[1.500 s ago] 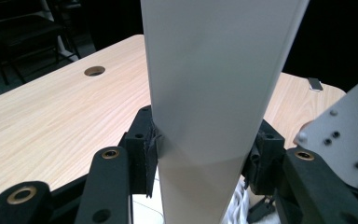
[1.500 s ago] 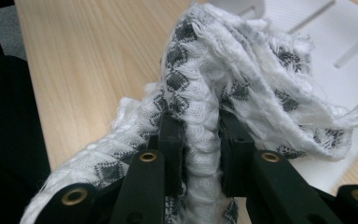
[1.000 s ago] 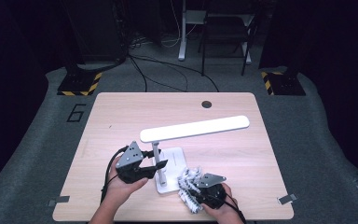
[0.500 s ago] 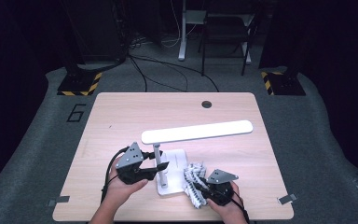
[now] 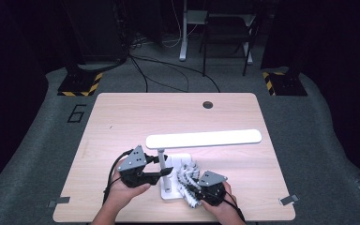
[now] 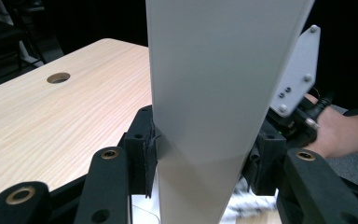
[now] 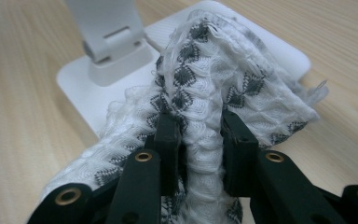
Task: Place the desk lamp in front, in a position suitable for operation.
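Left jaws: gripping the lamp's upright arm (image 6: 200,116), pads pressing on both of its sides; the left gripper (image 5: 161,172) is likely steadying the lamp (image 5: 204,138) while it is wiped.
Right jaws: clenching a bunched grey-and-white cloth (image 7: 205,107), a thick fold squeezed between the pads; the right gripper (image 5: 194,185) is holding it against the lamp's base (image 7: 81,88), apparently for wiping.
Cloth position: lying over the right part of the white base (image 5: 168,194) and spilling onto the table (image 5: 122,117), near its front edge.
Lamp position: standing near the middle of the front edge, its long head reaching toward the right edge.
Left gripper view: showing the pads meeting the arm, a contact too small to judge from above; the other hand is appearing behind.
Right gripper view: showing the cloth's weave and the arm's foot on the base.
High view: showing both hands side by side at the front edge.
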A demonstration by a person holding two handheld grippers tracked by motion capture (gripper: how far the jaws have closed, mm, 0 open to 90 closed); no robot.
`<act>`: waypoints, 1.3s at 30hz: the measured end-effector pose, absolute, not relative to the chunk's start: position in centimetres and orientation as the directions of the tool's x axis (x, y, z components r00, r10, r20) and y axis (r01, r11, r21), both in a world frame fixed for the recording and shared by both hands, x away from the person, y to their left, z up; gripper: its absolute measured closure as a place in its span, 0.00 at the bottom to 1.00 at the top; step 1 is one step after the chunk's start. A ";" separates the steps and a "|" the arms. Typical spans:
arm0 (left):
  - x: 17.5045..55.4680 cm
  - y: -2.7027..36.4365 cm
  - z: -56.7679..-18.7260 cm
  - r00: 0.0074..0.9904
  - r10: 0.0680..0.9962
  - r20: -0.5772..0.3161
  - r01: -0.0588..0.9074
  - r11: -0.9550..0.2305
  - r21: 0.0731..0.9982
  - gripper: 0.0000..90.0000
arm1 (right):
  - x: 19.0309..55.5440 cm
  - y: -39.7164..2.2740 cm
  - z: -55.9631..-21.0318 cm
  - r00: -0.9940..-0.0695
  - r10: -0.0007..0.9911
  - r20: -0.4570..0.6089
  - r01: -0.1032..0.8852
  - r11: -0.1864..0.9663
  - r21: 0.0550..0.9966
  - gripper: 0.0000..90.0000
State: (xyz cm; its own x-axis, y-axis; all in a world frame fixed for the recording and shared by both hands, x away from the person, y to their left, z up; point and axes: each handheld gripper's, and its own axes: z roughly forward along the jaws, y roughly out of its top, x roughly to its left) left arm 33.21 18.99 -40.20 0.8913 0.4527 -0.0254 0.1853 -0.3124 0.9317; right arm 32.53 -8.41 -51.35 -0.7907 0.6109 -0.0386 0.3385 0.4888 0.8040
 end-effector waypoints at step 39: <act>33.0 19.8 -39.5 0.895 0.438 -0.081 0.210 -0.253 0.944 0.47 | 32.9 -11.4 -50.9 -0.712 0.701 0.042 0.415 0.372 0.830 0.77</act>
State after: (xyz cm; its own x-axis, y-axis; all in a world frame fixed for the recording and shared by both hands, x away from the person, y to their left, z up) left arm 32.96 19.76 -39.55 0.8951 0.4384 -0.0813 0.2098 -0.2532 0.9444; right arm 32.89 -11.44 -50.89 -0.7121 0.7009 0.0420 0.4155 0.3723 0.8299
